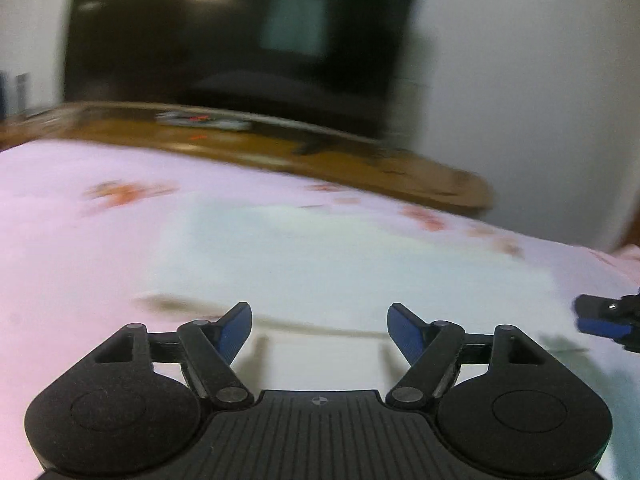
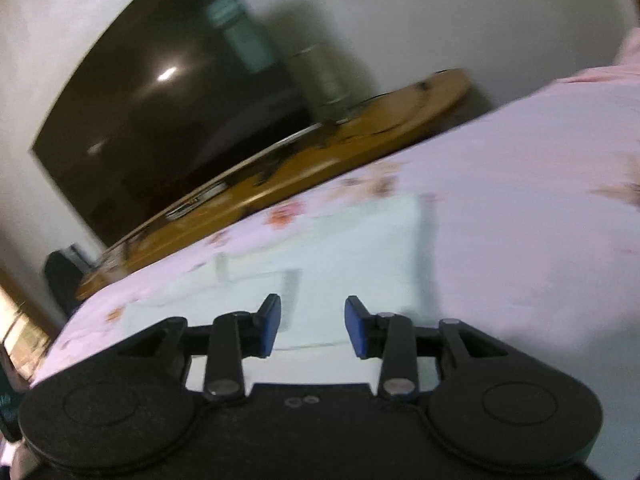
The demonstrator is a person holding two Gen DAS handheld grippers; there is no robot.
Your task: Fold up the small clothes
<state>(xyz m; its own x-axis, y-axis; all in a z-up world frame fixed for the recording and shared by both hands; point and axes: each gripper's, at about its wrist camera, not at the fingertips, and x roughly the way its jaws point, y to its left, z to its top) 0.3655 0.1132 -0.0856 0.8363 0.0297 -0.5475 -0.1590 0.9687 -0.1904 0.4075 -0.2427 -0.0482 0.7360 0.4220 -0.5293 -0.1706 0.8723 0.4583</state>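
The left gripper [image 1: 319, 330] has its jaws spread wide, with nothing between the blue pads [image 1: 234, 334]. Through the gap, the left wrist view shows only the pale garment [image 1: 312, 256] lying below. The garment is a light mint-white piece of cloth spread flat on a bed covered by a pink sheet [image 1: 60, 240] with small orange-red flower prints. Its far edge runs straight across the sheet. A dark crease or fold line crosses the cloth just ahead of the left fingertips (motion blur prevents a finer reading).

The right gripper [image 2: 313, 326] has its jaws partly apart, and no cloth is caught between its blue pads [image 2: 356, 332]. It hangs above the near part of the same garment [image 2: 340, 248], which in the right wrist view shows a straight right-hand edge against the pink sheet [image 2: 520, 200]. Whether either set of fingertips touches the fabric cannot be told. The tip of the right gripper [image 1: 604, 320] also appears at the right edge of the left wrist view, low over the cloth.

Beyond the bed stands a brown wooden tabletop [image 1: 280, 148] with a few small blurred items on it. A large dark screen [image 1: 240, 40] stands behind it against a white wall [image 1: 520, 80]. Both views are blurred.
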